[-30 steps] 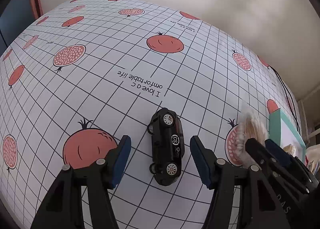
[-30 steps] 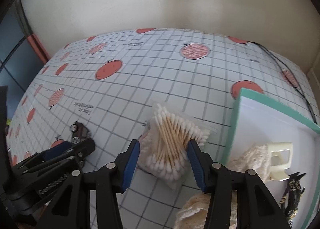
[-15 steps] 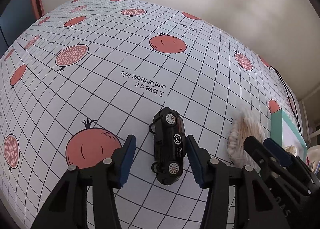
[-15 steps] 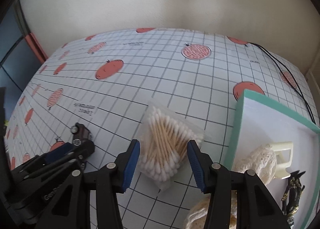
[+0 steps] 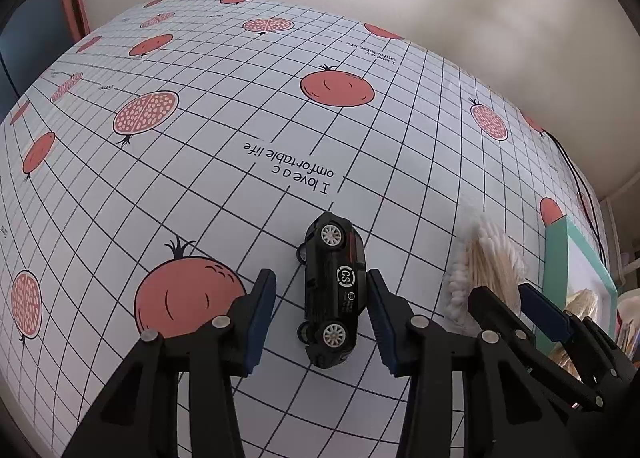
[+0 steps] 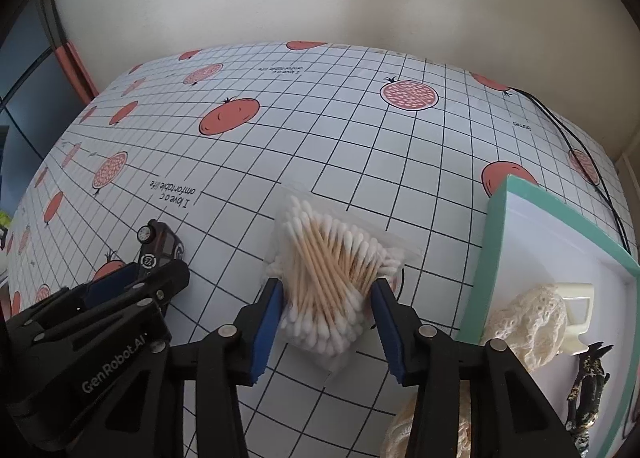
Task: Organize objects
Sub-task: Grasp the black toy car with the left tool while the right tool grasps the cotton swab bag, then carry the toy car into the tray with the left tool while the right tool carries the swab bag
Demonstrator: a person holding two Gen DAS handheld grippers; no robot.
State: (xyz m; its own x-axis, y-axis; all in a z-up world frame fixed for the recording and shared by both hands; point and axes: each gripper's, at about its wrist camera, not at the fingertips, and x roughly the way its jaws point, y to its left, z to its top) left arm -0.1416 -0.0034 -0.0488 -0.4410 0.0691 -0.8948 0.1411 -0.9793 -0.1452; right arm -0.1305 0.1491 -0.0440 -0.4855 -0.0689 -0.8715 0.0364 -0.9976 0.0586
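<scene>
Toy car [image 5: 334, 290] on its side on desk [image 5: 200, 186], long axis along left tool [image 5: 322, 316], whose jaws are closing around it (right pad touching, left apart). Right tool [image 6: 326, 322] closing on cotton swab bag [image 6: 328, 274].

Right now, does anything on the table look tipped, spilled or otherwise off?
Yes: the black toy car lies on its side, wheels facing the camera, between the closing left gripper's blue pads. The cotton swab bag looks intact, nothing spilled.

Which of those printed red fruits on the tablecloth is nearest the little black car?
The whole pomegranate just left of the black toy car, partly behind the left gripper; the others lie farther away.
</scene>
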